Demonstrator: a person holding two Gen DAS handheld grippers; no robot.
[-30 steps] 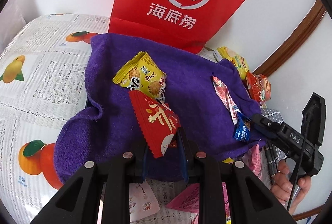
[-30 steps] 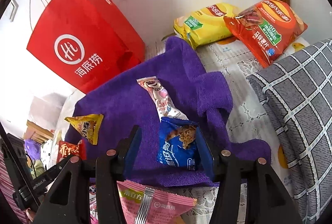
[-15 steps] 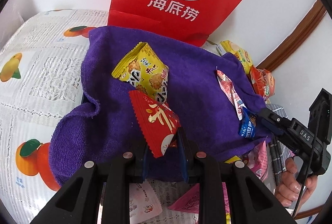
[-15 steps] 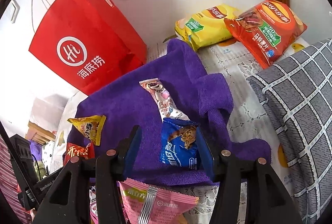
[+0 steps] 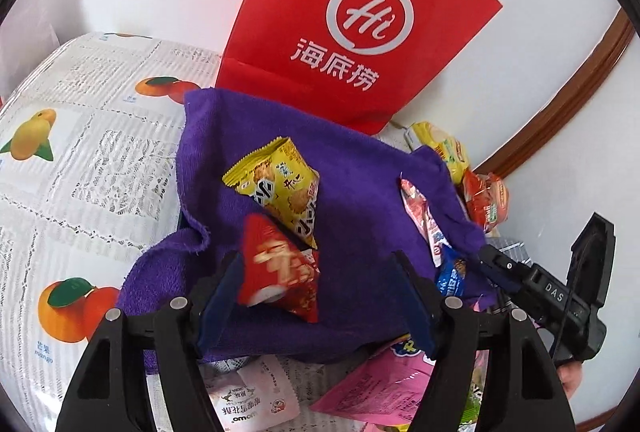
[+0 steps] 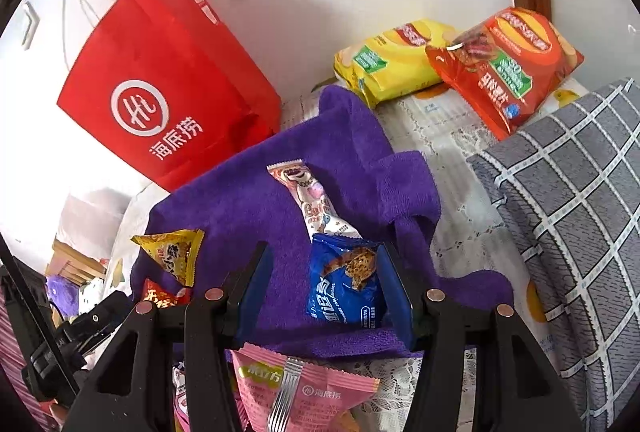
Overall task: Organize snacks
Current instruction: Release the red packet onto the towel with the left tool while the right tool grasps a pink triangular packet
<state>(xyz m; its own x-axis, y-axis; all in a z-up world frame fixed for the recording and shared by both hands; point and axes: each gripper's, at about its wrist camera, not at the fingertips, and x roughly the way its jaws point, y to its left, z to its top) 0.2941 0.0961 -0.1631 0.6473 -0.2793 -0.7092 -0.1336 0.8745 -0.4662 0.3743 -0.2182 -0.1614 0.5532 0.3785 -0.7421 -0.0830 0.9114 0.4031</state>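
As the left gripper (image 5: 316,284) opens, its red snack packet (image 5: 280,272) drops onto the purple towel (image 5: 360,191), blurred, between the jaws. It may slide under the yellow biscuit packet (image 5: 276,187). Half-open, the right gripper (image 6: 324,280) loosely brackets a blue cookie packet (image 6: 344,292).

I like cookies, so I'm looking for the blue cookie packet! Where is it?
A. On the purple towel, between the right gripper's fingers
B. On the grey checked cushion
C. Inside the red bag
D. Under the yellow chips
A: the blue packet lies on the purple towel between the right gripper's fingers, away from the red bag.
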